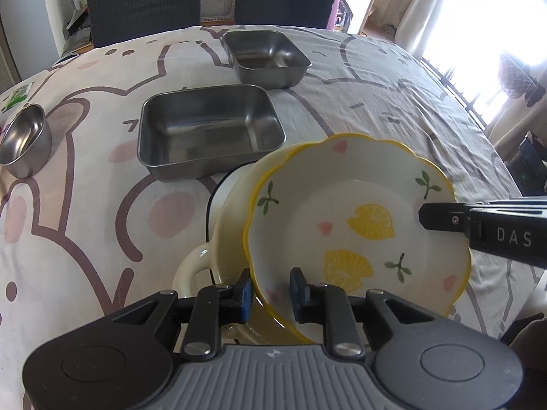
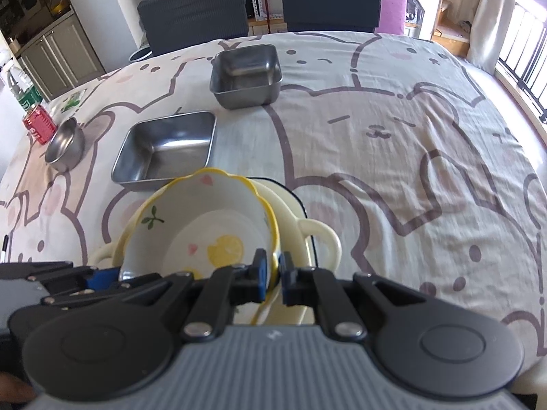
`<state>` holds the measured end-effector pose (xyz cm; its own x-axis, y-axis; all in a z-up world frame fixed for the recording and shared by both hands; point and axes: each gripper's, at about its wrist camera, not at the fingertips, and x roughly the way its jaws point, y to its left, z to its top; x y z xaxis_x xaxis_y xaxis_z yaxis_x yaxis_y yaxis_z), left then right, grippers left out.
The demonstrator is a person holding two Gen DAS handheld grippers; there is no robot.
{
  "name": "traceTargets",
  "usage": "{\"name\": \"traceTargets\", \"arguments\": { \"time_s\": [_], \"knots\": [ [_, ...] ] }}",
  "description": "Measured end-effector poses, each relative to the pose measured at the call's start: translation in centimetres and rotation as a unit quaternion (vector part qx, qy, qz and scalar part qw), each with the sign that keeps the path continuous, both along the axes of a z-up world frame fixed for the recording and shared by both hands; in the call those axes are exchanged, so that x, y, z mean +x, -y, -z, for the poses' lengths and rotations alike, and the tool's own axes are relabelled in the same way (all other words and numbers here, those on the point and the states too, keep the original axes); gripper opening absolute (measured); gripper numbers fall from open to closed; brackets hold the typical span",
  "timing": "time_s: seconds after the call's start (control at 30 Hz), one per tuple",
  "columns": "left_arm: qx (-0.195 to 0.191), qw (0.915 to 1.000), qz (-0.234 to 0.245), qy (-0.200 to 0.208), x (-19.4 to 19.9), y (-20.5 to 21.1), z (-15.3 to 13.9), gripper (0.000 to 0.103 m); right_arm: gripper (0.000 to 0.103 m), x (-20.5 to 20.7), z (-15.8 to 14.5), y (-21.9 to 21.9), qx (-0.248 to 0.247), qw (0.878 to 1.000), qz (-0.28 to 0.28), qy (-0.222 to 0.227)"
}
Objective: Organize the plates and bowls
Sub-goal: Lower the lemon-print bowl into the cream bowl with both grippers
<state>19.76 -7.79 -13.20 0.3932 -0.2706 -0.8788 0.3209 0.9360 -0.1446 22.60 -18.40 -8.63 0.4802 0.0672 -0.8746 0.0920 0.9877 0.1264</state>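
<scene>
Worktop (image 2: pixel 393 109) draped in a cartoon-print cloth. Landmark: lemon-print bowl (image 1: pixel 355 225) with a wavy yellow rim, at the near edge, tilted, sitting partly inside a cream two-handled pot (image 2: pixel 307 229).

Left tool (image 1: pixel 271 294): straddles the near rim of the lemon-print bowl, one blue pad outside the wall, the other inside. Slightly spread; outer pad close against the wall, inner pad with a visible gap to it. No firm pinch seen.

Right tool (image 2: pixel 272 273): pressed together on the rim of the lemon-print bowl, on the side opposite the left tool, wall pinched between the blue pads. Same tool visible in the left wrist view as a black finger marked "DAS" reaching over the rim.

Just behind the lemon-print bowl: large steel tray (image 1: pixel 210 131), rectangular, upright. Further behind it: small steel tray (image 1: pixel 266 56), apart from the large one. Well to the left of the bowl: small round steel cup (image 1: pixel 24 140). Behind that cup, right wrist view only: red can (image 2: pixel 39 125) and clear plastic bottle (image 2: pixel 20 89) at the worktop edge. Beyond the far edge: two dark chairs (image 2: pixel 193 10).
</scene>
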Motion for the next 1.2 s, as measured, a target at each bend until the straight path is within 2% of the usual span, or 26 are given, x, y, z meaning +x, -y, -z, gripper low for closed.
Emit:
{"name": "traceTargets", "arguments": {
  "time_s": [0.6,0.9,1.2],
  "knots": [
    [0.009,0.9998,0.018,0.000,0.0,0.2,0.3,0.023,0.009,0.2,0.5,-0.1,-0.018,1.000,-0.011,-0.013],
    [0.012,0.9998,0.012,0.011,0.1,-0.6,-0.3,0.017,0.009,0.1,1.5,-0.8,-0.028,0.998,-0.037,-0.030],
    [0.019,0.9994,0.020,0.019,-0.1,-0.5,-0.4,0.015,0.009,0.3,1.5,-0.7,-0.028,0.998,-0.039,-0.029]
  ]
}}
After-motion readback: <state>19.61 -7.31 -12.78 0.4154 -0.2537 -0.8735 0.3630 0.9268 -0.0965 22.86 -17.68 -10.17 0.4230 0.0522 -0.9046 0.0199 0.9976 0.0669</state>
